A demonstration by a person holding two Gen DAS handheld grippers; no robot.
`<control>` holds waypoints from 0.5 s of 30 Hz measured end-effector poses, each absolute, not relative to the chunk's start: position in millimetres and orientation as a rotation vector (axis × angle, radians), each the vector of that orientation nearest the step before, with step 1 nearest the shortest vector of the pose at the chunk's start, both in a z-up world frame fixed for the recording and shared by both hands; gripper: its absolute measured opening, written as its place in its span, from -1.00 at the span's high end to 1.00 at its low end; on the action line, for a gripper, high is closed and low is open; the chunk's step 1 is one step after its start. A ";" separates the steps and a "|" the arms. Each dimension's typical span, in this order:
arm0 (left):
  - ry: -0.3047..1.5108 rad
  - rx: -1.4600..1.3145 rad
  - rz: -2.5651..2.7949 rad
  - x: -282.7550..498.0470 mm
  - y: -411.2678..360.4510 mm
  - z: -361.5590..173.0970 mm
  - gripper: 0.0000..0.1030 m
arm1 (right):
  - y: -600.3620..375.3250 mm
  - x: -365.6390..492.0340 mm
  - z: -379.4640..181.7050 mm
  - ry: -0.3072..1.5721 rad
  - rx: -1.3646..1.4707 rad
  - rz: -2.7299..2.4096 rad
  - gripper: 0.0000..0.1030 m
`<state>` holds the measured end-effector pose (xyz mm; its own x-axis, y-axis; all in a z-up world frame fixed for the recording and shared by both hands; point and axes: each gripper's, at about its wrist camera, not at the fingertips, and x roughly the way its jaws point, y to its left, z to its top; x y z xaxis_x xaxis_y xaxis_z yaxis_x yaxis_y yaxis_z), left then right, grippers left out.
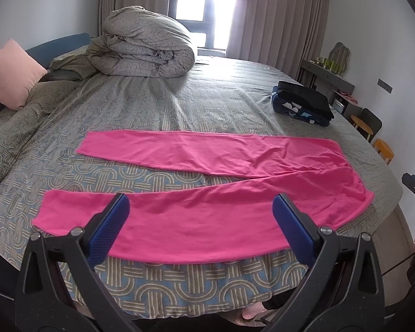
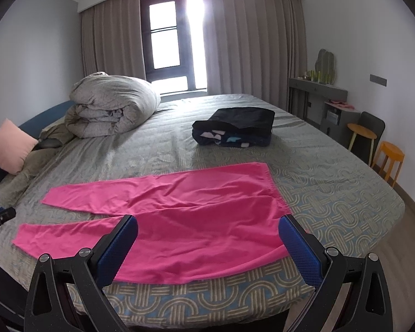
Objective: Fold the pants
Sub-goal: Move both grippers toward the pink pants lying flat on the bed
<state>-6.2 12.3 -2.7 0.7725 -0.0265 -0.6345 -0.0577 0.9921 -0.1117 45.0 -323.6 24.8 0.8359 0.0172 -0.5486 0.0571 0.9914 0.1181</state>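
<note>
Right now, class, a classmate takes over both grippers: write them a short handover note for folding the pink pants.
Left gripper: open, empty, above the near leg.
Right gripper: open, empty, above the waist end.
Bright pink fabric pants lie flat on the patterned grey bed cover, legs spread apart, waist to the right, near leg along the bed edge.
Done: pants laid out.
Left: every fold.

Your bed (image 2: pixel 345 210) carries pink pants (image 2: pixel 179 221) nearest you; beyond them, dark folded clothes (image 2: pixel 235 131) and a rolled duvet (image 2: pixel 110 105).
</note>
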 end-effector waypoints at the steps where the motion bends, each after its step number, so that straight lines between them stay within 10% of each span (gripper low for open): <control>1: 0.688 -0.127 0.019 -6.4 11.9 -2.4 -0.99 | -323.2 45.6 24.2 0.583 0.128 -0.020 -1.00; 15: 0.674 -0.098 0.088 -8.3 20.3 -3.1 -0.99 | -322.7 47.1 14.6 0.608 0.128 -0.018 -1.00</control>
<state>-8.3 20.3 -3.1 0.7780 0.0493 -0.6263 -0.1130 0.9916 -0.0623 47.1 -322.7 14.6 0.8212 0.0210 -0.5703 0.0543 0.9919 0.1147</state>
